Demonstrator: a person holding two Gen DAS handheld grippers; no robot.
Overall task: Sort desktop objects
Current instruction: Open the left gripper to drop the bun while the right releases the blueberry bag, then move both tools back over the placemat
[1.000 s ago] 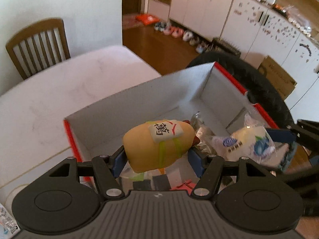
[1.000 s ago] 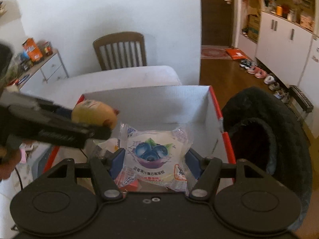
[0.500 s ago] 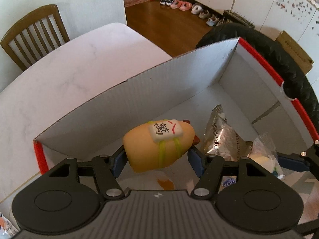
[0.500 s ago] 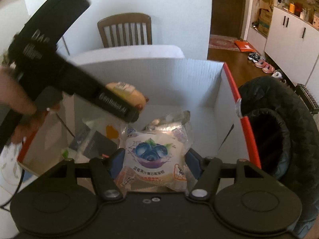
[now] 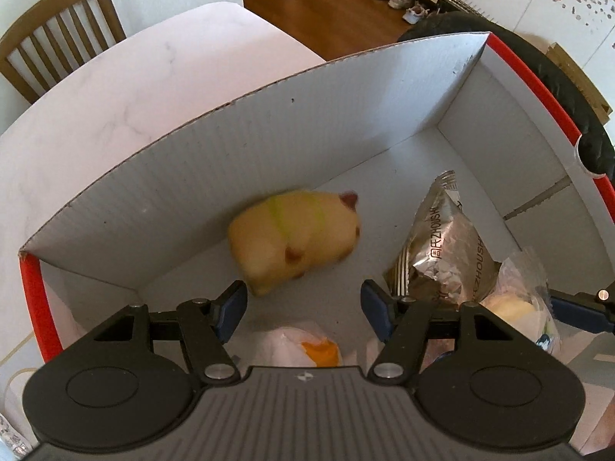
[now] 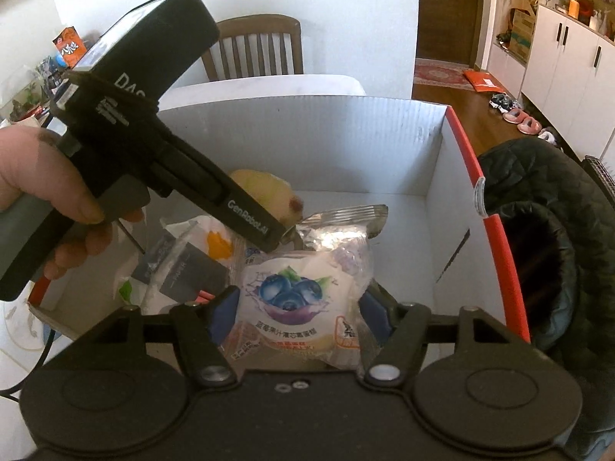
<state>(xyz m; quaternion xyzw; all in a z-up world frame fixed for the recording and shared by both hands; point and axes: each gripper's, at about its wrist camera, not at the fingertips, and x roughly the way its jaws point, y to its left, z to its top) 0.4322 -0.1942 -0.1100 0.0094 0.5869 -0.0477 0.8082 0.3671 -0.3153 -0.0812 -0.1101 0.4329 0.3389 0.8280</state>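
Only the left wrist view showed the left claw (image 5: 303, 309) gaping with nothing in it, the yellow hamster squishy (image 5: 295, 241) blurred, clear of its pads and beyond them in the white cardboard box (image 5: 230, 161), long axis slanting, snout toward the silver foil packet (image 5: 442, 253). Only the right wrist view showed a hand (image 6: 46, 192) gripping that tool. There the right claw (image 6: 300, 313), jaws just widened, had the blueberry cake packet (image 6: 303, 303) between its pads; whether they pressed it, I could not tell.
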